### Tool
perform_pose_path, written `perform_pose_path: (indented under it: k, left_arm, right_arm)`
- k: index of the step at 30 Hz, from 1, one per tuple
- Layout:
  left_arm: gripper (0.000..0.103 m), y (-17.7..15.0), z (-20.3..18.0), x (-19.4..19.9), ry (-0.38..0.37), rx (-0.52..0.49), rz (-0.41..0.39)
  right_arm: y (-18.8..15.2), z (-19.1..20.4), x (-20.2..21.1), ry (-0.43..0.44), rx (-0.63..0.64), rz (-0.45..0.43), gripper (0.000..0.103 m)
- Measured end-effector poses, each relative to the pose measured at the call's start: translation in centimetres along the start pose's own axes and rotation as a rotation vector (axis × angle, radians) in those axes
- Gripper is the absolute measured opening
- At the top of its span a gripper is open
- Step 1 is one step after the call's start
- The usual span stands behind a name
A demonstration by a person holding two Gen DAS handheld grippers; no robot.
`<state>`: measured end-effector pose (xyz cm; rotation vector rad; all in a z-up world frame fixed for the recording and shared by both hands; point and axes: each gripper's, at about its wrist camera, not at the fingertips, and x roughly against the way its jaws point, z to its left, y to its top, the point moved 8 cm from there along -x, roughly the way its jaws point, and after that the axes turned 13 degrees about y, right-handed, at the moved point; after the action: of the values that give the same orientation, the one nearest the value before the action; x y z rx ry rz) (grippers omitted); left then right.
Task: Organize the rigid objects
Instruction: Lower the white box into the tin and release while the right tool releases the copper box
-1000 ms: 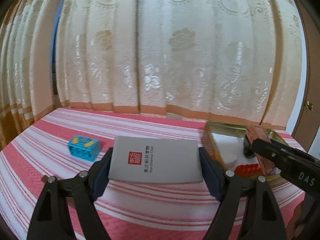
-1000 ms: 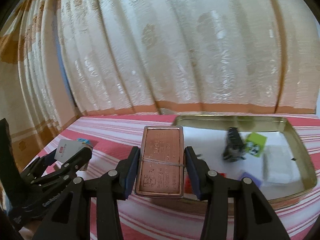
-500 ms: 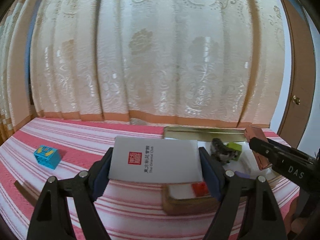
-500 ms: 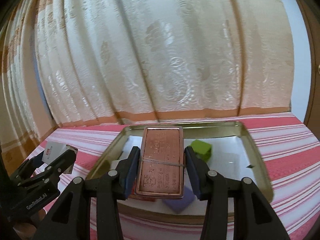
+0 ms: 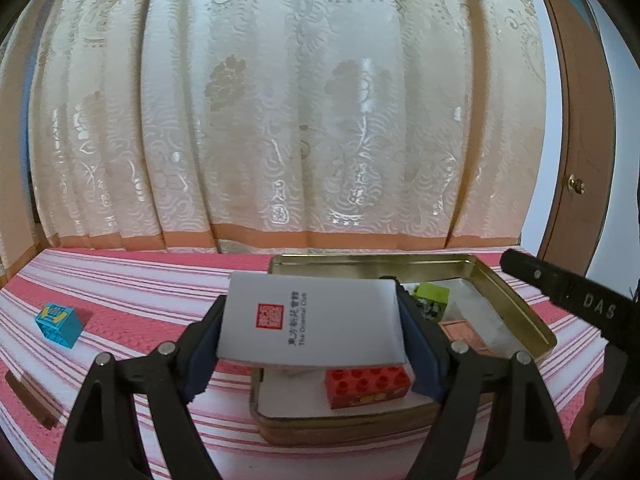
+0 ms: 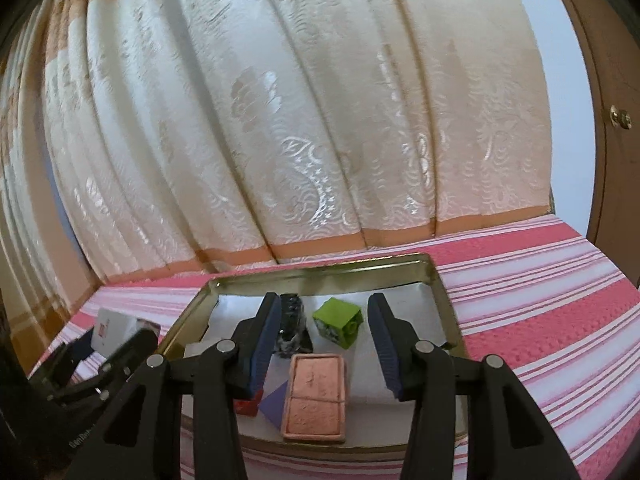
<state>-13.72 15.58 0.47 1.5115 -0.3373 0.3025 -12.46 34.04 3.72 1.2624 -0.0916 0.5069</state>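
Note:
My left gripper (image 5: 312, 344) is shut on a white card box (image 5: 312, 318) with a red seal, held above the near left part of the gold tin tray (image 5: 516, 304). My right gripper (image 6: 324, 344) is open and empty above the tray (image 6: 436, 276). A copper-coloured flat box (image 6: 316, 396) lies in the tray below it, and shows in the left wrist view (image 5: 460, 330). Also in the tray are a red brick (image 5: 368, 386), a green brick (image 6: 338, 320), a black object (image 6: 290, 324) and a purple piece (image 6: 274, 402).
A blue brick (image 5: 58, 324) lies on the red-striped cloth (image 5: 140, 292) at the left. A cream curtain (image 5: 300, 120) hangs behind the table. A brown door (image 6: 612, 120) stands at the right. The left gripper with its box shows in the right wrist view (image 6: 108, 326).
My right gripper opened and let go of the copper box, which now lies in the tray. My left gripper moved right with the white box, over the tray.

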Motion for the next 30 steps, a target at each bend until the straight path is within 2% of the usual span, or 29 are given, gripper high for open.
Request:
perform_pose_path:
  k: [6, 13, 15, 16, 17, 18, 19, 23, 24, 30]
  left_arm:
    - [0.081, 0.2, -2.8, -0.8, -0.025, -0.035, 0.017]
    - [0.082, -0.9, -5.3, -2.5, -0.029, -0.082, 0.083]
    - [0.085, -1.1, -5.7, -2.6, -0.035, -0.087, 0.093]
    - [0.089, -1.2, -5.7, -2.6, -0.035, -0.091, 0.096]
    - [0.099, -1.3, -5.8, -2.6, -0.031, -0.096, 0.097]
    - [0.103, -1.4, -5.8, -2.5, -0.020, -0.100, 0.091]
    - [0.103, -1.4, -5.7, -2.5, -0.012, -0.101, 0.081]
    - [0.103, -1.8, -5.6, -2.8, -0.011, -0.106, 0.094]
    - [0.103, -1.9, -5.5, -2.9, -0.011, -0.105, 0.099]
    - [0.103, -1.9, -5.3, -2.8, -0.016, -0.092, 0.098]
  right_arm:
    - [0.4, -1.3, 0.4, -0.023, -0.023, -0.010, 0.048]
    - [0.2, -1.8, 0.0, -0.027, -0.050, -0.006, 0.049]
    - [0.2, -1.9, 0.1, -0.032, -0.055, -0.015, 0.050]
    - [0.2, -2.0, 0.1, -0.034, -0.060, -0.016, 0.057]
    - [0.1, -2.2, 0.1, -0.037, -0.070, -0.018, 0.063]
    - [0.0, -2.5, 0.1, -0.042, -0.086, -0.023, 0.077]
    - [0.0, -2.7, 0.1, -0.046, -0.097, -0.027, 0.083]
    - [-0.1, -3.6, 0.3, -0.047, -0.148, -0.045, 0.086]
    - [-0.2, -3.8, 0.2, -0.047, -0.160, -0.041, 0.089]
    - [-0.9, -4.1, -0.7, -0.051, -0.177, -0.004, 0.089]
